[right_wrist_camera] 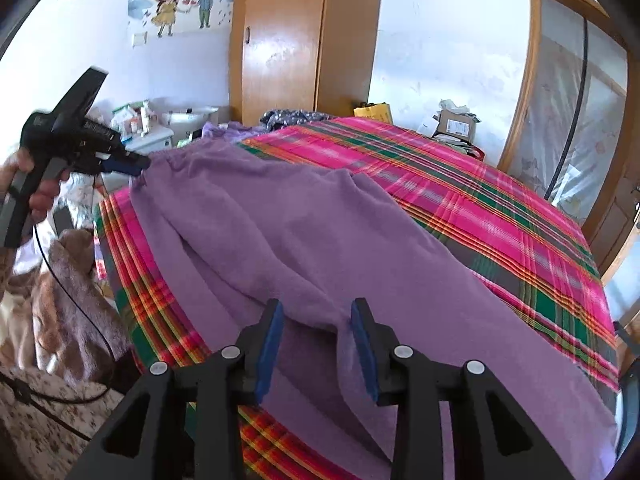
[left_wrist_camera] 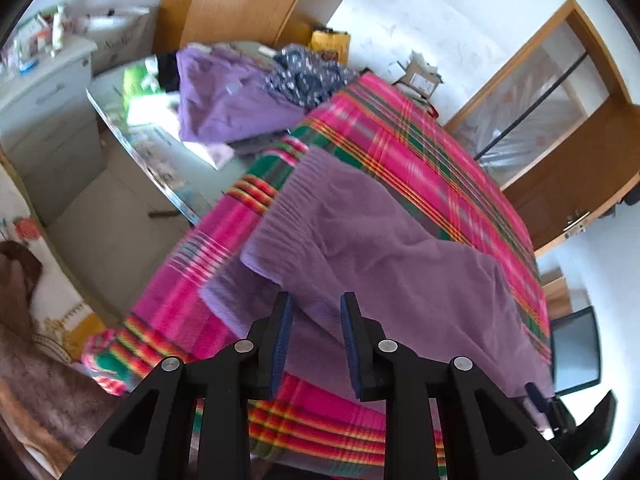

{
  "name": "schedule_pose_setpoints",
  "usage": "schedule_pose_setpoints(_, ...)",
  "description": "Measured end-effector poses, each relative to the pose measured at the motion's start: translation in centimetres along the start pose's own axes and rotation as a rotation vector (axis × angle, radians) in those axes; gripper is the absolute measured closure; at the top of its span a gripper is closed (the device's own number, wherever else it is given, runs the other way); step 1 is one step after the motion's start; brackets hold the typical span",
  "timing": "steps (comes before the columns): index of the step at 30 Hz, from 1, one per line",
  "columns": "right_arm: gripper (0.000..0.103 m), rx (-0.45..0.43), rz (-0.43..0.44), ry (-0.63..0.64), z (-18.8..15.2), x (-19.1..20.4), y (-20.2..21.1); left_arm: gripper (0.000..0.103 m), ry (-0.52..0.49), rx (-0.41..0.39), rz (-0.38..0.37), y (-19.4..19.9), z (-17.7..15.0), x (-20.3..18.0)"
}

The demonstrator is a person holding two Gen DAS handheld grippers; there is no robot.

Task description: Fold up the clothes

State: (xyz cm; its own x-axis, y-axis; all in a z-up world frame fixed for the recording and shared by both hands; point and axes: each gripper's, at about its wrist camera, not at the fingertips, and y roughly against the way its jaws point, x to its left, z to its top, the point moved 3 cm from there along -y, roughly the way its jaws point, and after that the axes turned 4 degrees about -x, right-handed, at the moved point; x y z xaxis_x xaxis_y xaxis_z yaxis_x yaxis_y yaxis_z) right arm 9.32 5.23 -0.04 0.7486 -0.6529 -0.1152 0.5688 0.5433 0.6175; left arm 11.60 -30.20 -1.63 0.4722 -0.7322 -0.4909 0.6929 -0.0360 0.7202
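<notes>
Between right gripper (right_wrist_camera: 316, 316) jaws, apart and empty: fold of purple trousers (right_wrist_camera: 304, 240), flat on plaid bedspread (right_wrist_camera: 500, 216). Left gripper (left_wrist_camera: 316, 312) also parted, nothing held, hovering just over waistband end. Fabric looks soft, fleecy, light, limp; best pinched at ribbed waistband (left_wrist_camera: 280, 208) or hems. Right view alone shows left gripper beside waistband, held by hand (right_wrist_camera: 36, 188); left view alone shows clothes heap (left_wrist_camera: 224, 96) beyond.

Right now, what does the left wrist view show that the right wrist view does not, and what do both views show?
Only the left wrist view: a crumpled lighter purple garment on a glass-topped table, and a dark screen at the right edge. Only the right wrist view: a cartoon wall sticker, and a hand holding the left tool at the waistband. Both: purple trousers spread on the pink plaid sheet.
</notes>
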Motion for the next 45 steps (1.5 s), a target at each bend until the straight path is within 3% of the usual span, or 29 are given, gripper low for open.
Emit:
schedule_pose_setpoints(7, 0.066, 0.063, -0.053, 0.046, -1.0, -0.9, -1.2, 0.077, 0.089, 0.016, 0.01, -0.9, 0.5, 1.2)
schedule_pose_setpoints(15, 0.066, 0.07, -0.008, 0.06, -1.0, -0.7, -2.3, 0.077, 0.199, 0.03, -0.027, -2.3, 1.1, 2.1)
schedule_pose_setpoints(17, 0.073, 0.066, -0.007, 0.061, -1.0, -0.7, -2.3, 0.077, 0.223, 0.017, -0.034, -2.2, 1.3, 2.3)
schedule_pose_setpoints(19, 0.089, 0.055, -0.012, 0.059, -0.8, -0.6, -2.2, 0.079, 0.234, 0.004, -0.054, -2.1, 1.4, 2.2)
schedule_pose_setpoints(22, 0.097, 0.042, -0.006, 0.069, -0.6, -0.4, -1.7, 0.09, 0.217, -0.025, -0.06, -1.7, 1.7, 1.8)
schedule_pose_setpoints(28, 0.098, 0.01, -0.009, 0.103, 0.0, 0.2, -0.6, 0.095, 0.196, -0.084, -0.062, -0.1, 2.1, 1.7)
schedule_pose_setpoints(33, 0.098, -0.014, -0.008, 0.158, 0.4, 0.8, 0.8, 0.095, 0.205, -0.082, -0.055, 0.6, 1.9, 2.4)
schedule_pose_setpoints(45, 0.098, 0.089, 0.046, 0.244, -2.0, 2.8, -0.1, 0.095, 0.231, -0.021, -0.003, -1.0, 0.2, 4.3)
